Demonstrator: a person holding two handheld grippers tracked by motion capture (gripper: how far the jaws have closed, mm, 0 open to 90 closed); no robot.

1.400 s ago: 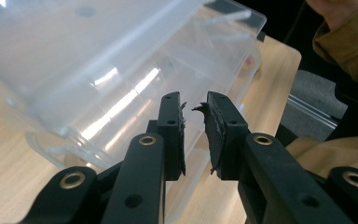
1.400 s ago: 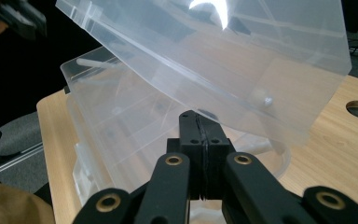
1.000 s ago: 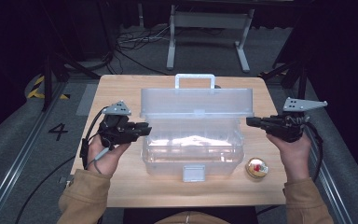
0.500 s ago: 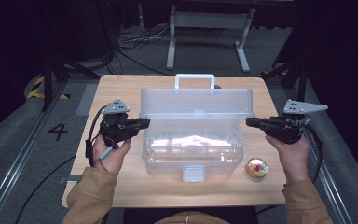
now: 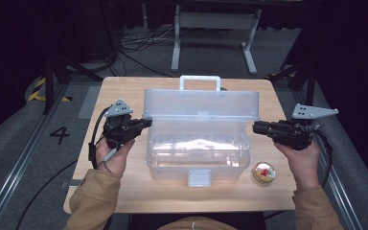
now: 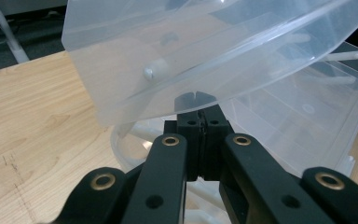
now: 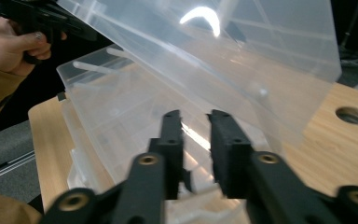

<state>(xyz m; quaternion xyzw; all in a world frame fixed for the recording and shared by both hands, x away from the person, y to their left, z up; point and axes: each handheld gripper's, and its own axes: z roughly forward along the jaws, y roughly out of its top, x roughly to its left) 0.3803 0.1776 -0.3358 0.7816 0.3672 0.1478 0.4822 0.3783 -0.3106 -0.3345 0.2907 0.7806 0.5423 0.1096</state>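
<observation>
A clear plastic box (image 5: pixel 163 165) stands on the wooden table (image 5: pixel 120 93) with its lid (image 5: pixel 201 103) raised. My left gripper (image 5: pixel 146 122) is at the lid's left end. Its jaws have just been closing and now look pressed together on the lid's (image 6: pixel 135 70) rim at my left gripper's (image 6: pixel 198 114) tips. My right gripper (image 5: pixel 256 127) hangs beside the lid's right end. My right gripper's (image 7: pixel 195 116) jaws have just been opening, and a narrow gap shows between them with nothing in it. The lid (image 7: pixel 242 60) slopes just beyond them.
A small round gold and red object (image 5: pixel 264 173) lies on the table by the box's front right corner. The box's white latch (image 5: pixel 199 178) faces the person, its handle (image 5: pixel 200 79) the far side. A metal stand (image 5: pixel 215 21) and cables lie on the floor beyond.
</observation>
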